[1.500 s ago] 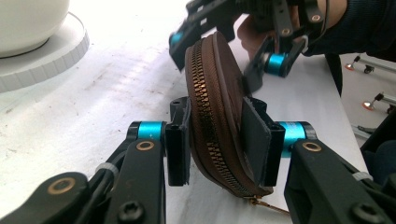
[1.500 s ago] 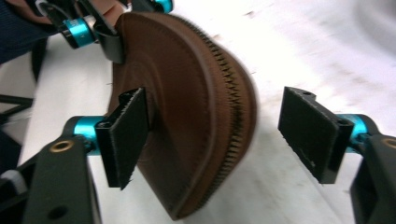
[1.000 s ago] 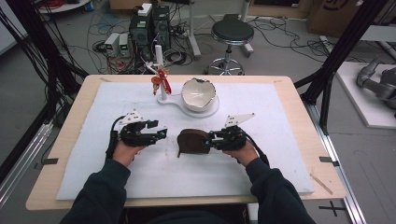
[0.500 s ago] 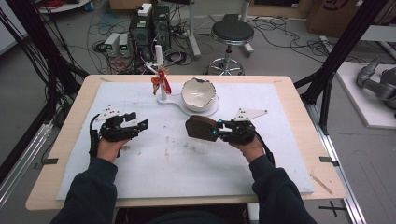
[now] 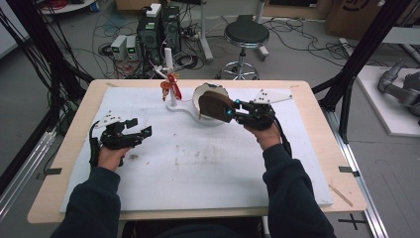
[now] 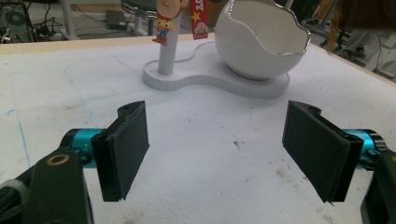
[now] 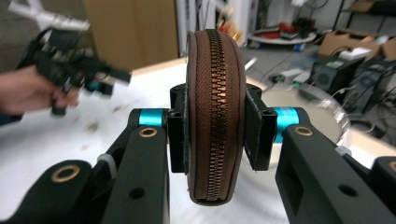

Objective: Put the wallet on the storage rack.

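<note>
Your left gripper [image 5: 132, 135] just opened wide, empty — right gripper [image 5: 236, 112] has lifted the brown pouch [image 5: 214, 105] over the white bowl [image 6: 261, 42], clamped; drop looks next.

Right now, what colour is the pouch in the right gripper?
Brown, with a brass-coloured zipper; the pouch shows best in the right gripper view.

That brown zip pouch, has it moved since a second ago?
Yes. The brown zip pouch, clamped in the right gripper, has gone from the middle of the mat up to the white bowl at the far side.
</note>
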Action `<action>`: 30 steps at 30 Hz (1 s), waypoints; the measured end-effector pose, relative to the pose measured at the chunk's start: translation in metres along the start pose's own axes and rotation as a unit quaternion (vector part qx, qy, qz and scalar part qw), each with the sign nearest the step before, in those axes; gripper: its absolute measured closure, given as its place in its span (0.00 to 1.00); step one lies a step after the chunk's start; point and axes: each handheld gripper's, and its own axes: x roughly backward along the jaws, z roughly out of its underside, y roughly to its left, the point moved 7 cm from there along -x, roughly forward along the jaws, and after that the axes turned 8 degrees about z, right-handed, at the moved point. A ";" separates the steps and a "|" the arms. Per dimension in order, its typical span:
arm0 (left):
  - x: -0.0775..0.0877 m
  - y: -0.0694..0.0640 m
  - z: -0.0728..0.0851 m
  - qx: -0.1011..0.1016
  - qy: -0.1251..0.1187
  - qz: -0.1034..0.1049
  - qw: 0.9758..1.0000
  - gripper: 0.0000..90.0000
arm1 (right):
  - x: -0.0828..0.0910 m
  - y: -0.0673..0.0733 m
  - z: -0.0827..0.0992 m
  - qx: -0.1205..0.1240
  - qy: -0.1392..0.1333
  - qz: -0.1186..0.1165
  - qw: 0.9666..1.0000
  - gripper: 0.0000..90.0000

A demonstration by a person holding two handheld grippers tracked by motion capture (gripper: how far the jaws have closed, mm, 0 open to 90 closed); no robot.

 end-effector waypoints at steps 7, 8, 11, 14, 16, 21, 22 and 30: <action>0.000 0.000 0.000 0.001 -0.001 0.002 1.000 0.25 | -0.029 -0.026 -0.018 0.012 0.000 0.029 1.000 0.75; 0.000 0.000 0.000 0.001 -0.001 0.002 1.000 0.25 | -0.035 -0.030 -0.018 0.015 0.006 0.032 0.999 0.75; 0.000 0.000 0.000 0.001 -0.001 0.003 1.000 0.25 | -0.051 -0.038 -0.014 0.020 0.020 0.046 0.999 0.75; 0.000 0.000 0.000 0.003 -0.002 0.003 1.000 0.25 | -0.067 -0.044 -0.006 0.032 0.041 0.057 0.997 0.75; 0.000 0.001 0.000 0.003 -0.003 0.004 1.000 0.25 | -0.075 -0.048 0.000 0.024 0.044 0.059 0.997 0.75; 0.000 0.001 0.000 0.003 -0.003 0.006 1.000 0.25 | -0.090 -0.051 0.015 0.028 0.064 0.061 0.996 0.74; 0.000 0.001 0.000 0.003 -0.003 0.006 1.000 0.25 | -0.093 -0.052 0.018 0.033 0.070 0.063 0.995 0.74; 0.000 0.000 0.000 0.004 -0.002 0.007 1.000 0.25 | -0.093 -0.057 0.023 0.019 0.075 0.087 0.993 0.65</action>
